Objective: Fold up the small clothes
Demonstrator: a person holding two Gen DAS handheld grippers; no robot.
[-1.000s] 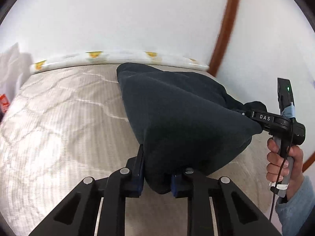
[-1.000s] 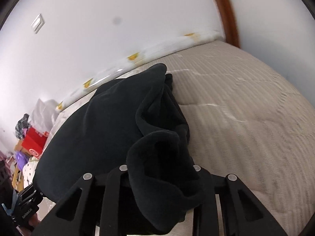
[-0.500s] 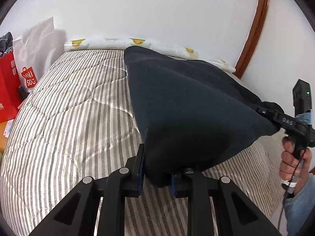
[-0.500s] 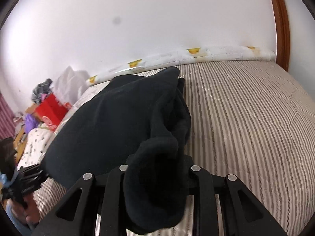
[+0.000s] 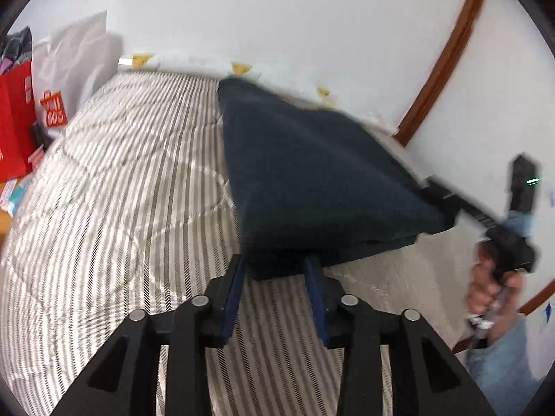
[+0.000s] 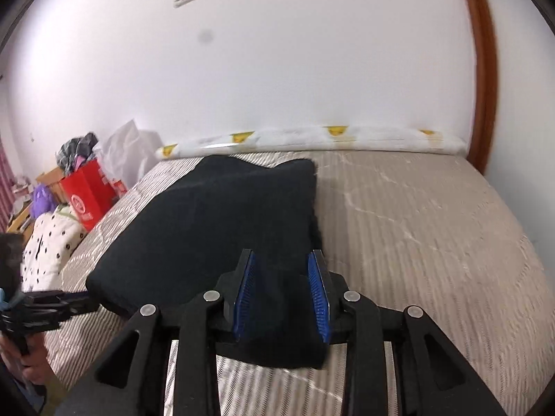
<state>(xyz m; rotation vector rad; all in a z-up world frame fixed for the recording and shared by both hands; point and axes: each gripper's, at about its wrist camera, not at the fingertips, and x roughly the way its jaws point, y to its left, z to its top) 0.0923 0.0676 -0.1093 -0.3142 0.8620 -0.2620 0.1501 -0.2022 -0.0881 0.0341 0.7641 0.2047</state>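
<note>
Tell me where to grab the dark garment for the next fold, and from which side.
Take the dark garment by its two near corners, coming in low from the near edge of the bed. It lies flat, and both tongs, left and right, already straddle that hem, open.

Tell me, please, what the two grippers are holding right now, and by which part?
Neither grips anything. Both the left gripper and right gripper stand open around the near corners of the dark garment on the striped bed.

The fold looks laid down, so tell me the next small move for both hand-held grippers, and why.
Probably release and draw both back: the black garment lies flat on the striped bed, its near edge between the parted fingers of the right hand-held gripper. Whether the left hand-held gripper pinches its corner is unclear.
</note>
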